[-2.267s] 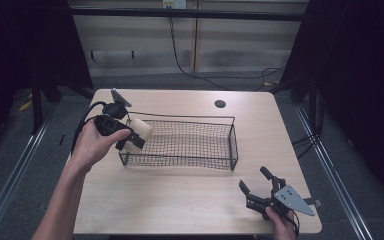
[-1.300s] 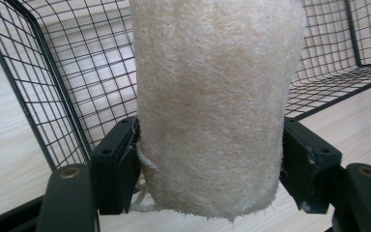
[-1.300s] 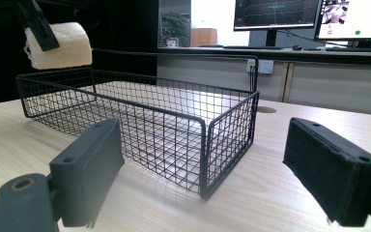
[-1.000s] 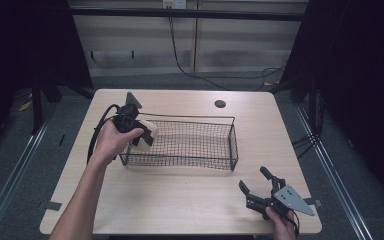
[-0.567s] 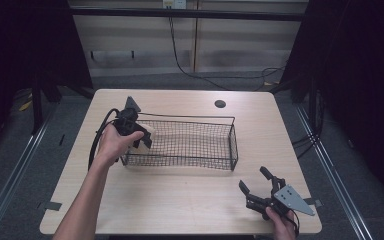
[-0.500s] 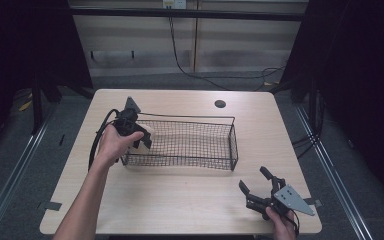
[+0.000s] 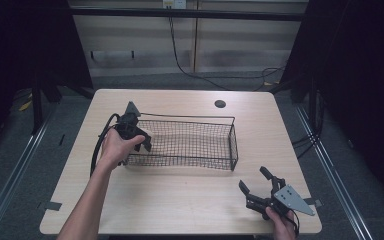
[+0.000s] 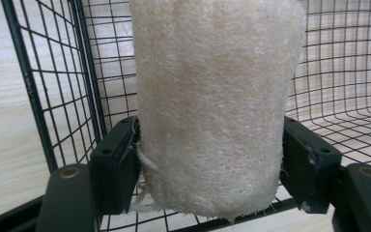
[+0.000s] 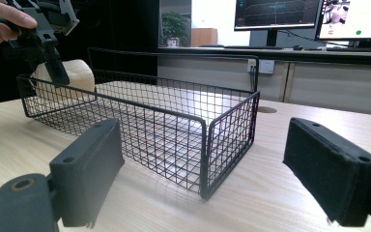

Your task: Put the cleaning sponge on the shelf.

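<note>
A cream, fibrous loofah roll [image 8: 212, 96] stands upright between the pads of my left gripper [image 8: 215, 166], which is shut on its lower part. In the high view my left gripper [image 7: 139, 141] reaches down into the left end of the black wire basket [image 7: 232, 145], and the loofah [image 7: 146, 135] is just inside the mesh wall. From the right gripper view the loofah [image 9: 75, 72] sits low in the far end of the basket [image 9: 203, 130] under the left gripper [image 9: 53, 65]. My right gripper [image 7: 253, 178] rests near the table's front right corner, open and holding nothing [image 9: 212, 174].
The wooden table [image 7: 180, 200] has a round cable hole [image 7: 220, 103] behind the basket. A black cable [image 7: 97, 150] loops from the left gripper over the table's left side. Monitors [image 9: 275, 12] stand on a desk beyond the table.
My left hand has carried the loofah from the basket's left edge over the rim and lowered it inside the left end. The right gripper has stayed put.
</note>
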### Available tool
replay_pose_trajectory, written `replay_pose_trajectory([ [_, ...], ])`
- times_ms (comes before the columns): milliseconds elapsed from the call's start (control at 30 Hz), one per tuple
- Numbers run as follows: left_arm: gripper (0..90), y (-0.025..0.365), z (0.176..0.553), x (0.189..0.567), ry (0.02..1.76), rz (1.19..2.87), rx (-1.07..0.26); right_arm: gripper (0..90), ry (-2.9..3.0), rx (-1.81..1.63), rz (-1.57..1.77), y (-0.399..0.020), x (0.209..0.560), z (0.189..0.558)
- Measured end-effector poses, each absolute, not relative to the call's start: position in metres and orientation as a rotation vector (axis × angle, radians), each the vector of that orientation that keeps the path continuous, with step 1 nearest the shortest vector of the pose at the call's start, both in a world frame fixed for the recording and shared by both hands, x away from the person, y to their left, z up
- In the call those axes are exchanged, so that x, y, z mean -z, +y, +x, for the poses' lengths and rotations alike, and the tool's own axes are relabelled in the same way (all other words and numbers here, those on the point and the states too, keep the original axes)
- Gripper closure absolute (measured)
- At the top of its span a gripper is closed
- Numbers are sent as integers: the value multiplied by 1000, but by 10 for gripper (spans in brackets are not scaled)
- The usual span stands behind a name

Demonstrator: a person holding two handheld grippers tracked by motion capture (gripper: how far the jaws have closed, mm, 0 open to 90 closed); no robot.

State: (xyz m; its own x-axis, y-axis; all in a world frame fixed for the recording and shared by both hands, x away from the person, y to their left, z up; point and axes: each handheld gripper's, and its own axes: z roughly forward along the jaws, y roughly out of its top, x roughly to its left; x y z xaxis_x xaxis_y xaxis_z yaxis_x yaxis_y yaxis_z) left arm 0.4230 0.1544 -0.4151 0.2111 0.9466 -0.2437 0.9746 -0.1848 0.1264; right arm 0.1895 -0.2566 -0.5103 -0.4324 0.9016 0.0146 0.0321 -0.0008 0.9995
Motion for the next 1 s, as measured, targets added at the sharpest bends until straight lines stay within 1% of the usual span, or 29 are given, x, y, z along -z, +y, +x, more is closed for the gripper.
replay_pose_trajectory([
  [667, 306, 152, 424, 428, 1901, 2226, 146, 132, 1552, -1525, 991, -256, 510, 189],
  [900, 301, 151, 424, 429, 1908, 2226, 171, 134, 1555, -1527, 989, -256, 510, 189],
  [1000, 297, 150, 423, 429, 1918, 2217, 150, 134, 1555, -1527, 988, -256, 510, 189],
])
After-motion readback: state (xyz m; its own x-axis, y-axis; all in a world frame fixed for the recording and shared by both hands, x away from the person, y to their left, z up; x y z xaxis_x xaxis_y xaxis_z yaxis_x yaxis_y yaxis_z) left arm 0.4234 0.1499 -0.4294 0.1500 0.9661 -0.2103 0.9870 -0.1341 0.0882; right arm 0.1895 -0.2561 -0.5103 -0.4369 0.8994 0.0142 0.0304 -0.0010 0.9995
